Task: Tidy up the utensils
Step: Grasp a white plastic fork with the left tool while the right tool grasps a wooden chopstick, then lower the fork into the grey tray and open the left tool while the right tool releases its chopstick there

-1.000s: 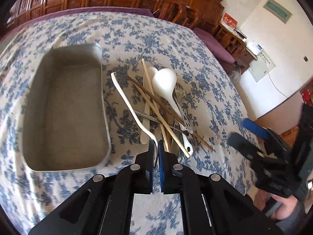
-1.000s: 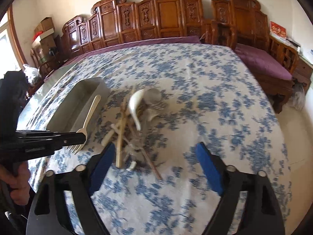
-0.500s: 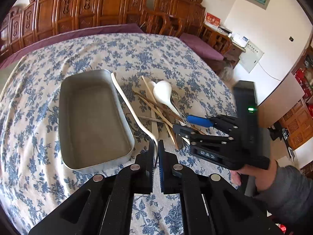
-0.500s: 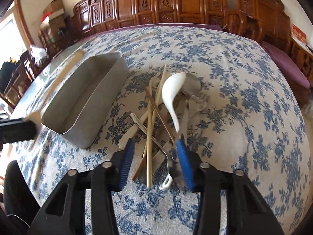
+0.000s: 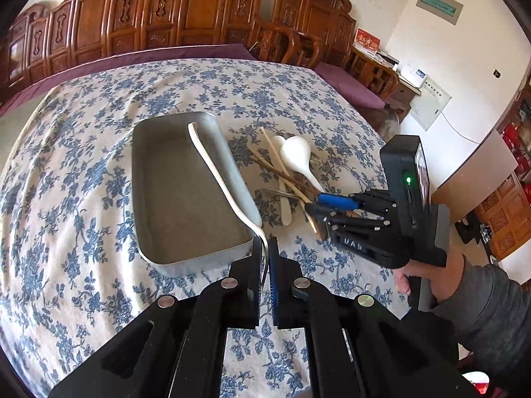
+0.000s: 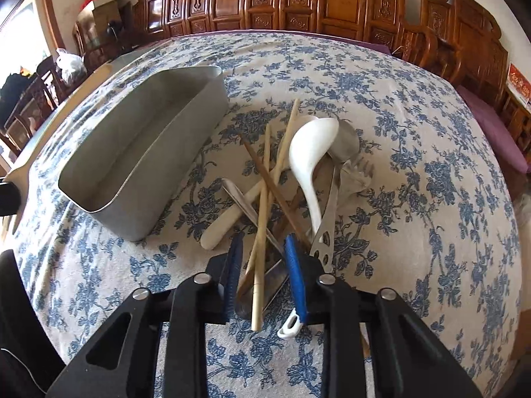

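Your left tongs are pressed together on the tine end of a cream fork, pinching it so the long handle runs away from you, slanting over the right-hand wall of the metal tray with its far tip above the tray's back corner. The tray looks bare inside and sits on the blue-flowered cloth of the counter. Just right of the tray lies the heap of utensils: a white ladle on top with its bowl toward the far side, pale chopsticks and a darker brown pair crossing under it, a steel spoon and steel fork beneath, and a cream handle poking out toward the tray. Your right tongs are down in the near end of that heap; their jaws have just been closing and now stand narrow, with a pale chopstick, a brown one and a flat steel handle between the blue pads. Whether the pads actually press on those pieces you cannot tell from here. The ladle's looped handle end lies just outside the right pad. From the left camera your right hand in its grey sleeve grips the tool's handle beside the counter edge.
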Available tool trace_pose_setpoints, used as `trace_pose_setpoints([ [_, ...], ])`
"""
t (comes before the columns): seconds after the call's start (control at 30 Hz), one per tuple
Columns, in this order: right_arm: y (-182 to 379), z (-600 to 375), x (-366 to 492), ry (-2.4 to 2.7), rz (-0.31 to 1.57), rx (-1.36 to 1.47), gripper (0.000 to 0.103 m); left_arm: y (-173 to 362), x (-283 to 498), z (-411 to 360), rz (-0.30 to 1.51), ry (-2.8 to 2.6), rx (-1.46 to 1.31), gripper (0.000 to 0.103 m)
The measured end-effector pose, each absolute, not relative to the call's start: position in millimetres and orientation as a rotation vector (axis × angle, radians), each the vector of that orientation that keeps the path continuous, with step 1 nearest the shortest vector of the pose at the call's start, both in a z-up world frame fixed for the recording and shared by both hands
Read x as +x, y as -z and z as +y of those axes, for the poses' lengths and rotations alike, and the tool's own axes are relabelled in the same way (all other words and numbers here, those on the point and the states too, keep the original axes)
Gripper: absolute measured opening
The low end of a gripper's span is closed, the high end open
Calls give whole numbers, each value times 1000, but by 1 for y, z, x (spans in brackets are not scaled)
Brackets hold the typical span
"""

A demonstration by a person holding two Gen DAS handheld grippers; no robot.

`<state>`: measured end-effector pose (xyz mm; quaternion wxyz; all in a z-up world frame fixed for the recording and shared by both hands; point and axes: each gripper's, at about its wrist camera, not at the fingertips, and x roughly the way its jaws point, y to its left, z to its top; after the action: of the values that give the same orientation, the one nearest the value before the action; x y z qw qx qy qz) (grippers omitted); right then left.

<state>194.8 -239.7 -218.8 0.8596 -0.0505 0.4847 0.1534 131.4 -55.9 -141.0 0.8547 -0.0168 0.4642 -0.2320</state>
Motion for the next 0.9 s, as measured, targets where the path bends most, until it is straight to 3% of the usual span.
trace_pose_setpoints([
  [0.07, 218, -241, 196, -304, 1028, -107, 9, 140, 130, -52, 972, 478, -30, 3],
  [0.43, 219, -233, 191, -296, 1038, -206, 6, 140, 124, -33, 981, 417, -21, 3],
  [0.9, 163, -254, 163, -341, 936, -89, 6, 145, 157, -27, 1019, 417, -33, 3],
])
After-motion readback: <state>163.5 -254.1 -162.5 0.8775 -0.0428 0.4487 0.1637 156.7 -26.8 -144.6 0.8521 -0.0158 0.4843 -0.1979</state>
